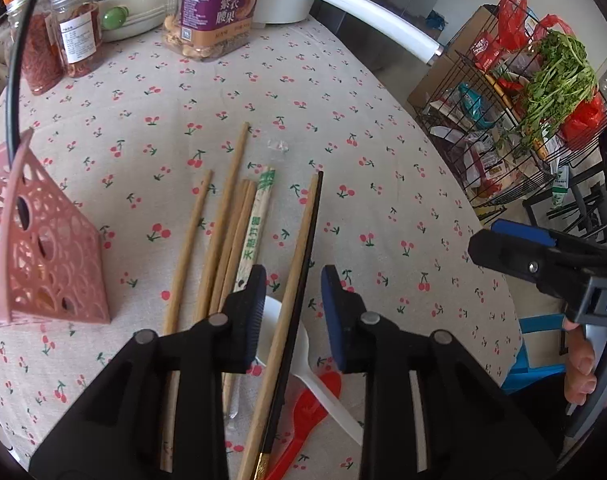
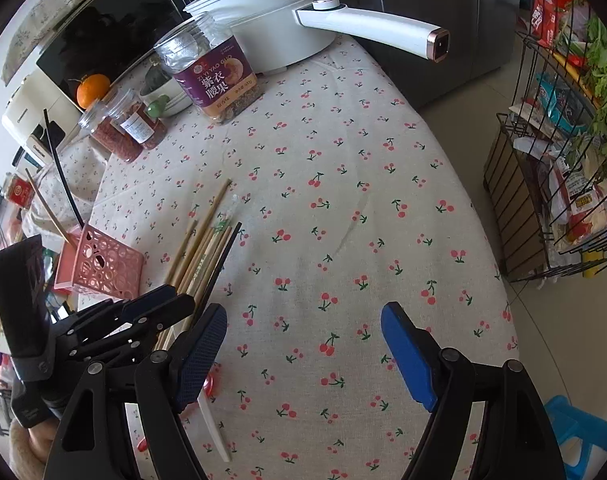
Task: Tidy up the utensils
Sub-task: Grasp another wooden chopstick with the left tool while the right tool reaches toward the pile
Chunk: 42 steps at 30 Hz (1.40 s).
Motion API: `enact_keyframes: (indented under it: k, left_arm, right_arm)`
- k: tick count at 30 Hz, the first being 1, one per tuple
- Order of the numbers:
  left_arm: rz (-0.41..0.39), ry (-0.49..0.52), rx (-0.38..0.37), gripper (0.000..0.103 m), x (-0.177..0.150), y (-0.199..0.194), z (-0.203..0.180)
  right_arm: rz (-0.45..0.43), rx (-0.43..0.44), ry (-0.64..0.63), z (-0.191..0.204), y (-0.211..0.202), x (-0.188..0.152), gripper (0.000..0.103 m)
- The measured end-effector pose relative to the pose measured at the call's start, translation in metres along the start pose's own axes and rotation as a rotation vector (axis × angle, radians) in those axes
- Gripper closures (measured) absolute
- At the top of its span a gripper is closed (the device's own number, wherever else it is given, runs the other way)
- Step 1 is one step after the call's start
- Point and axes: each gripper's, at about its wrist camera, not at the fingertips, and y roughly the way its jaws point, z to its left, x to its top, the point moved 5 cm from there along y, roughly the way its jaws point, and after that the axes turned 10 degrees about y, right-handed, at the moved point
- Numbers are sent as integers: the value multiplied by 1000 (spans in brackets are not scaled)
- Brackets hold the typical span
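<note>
Two spoons [image 1: 311, 396] underlie seven loose chopsticks [image 1: 223, 232]; left tongs [image 1: 293, 316] agape.

1. The cream cloth-covered counter [image 1: 343, 128] carries a repeating print of small red cherries with green stems.
2. The pink plastic perforated holder [image 1: 51, 264] shows a circle cut-out pattern.
3. Tan wooden chopsticks [image 1: 223, 216] lie beside one black lacquered chopstick [image 1: 303, 272].
4. The red plastic spoon [image 1: 303, 420] overlaps a white plastic spoon [image 1: 323, 392].
5. Both grippers are black with blue pads [image 2: 407, 356].

white plastic spoon [image 1: 303, 356]: bowl partly under chopsticks
red plastic spoon [image 1: 303, 412]: handle cut off by near edge
</note>
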Motion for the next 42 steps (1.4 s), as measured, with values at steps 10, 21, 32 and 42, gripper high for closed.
enact_keyframes:
  k: [10,21,32,42]
  left_arm:
    - [31,-68,-99,92,4,17,4]
    - [-27,-33,-60,92,9,-7,1]
    - [-191,17,132,95,-9,-94,11]
    - [-258,3,170,96,-31,-137,31]
  right_arm:
    - [22,10,18,-7,6,6,22]
    - [26,9,24,-6,8,6,22]
    - [89,64,41,27,37,1,22]
    - [185,110,139,54,88,-4,50]
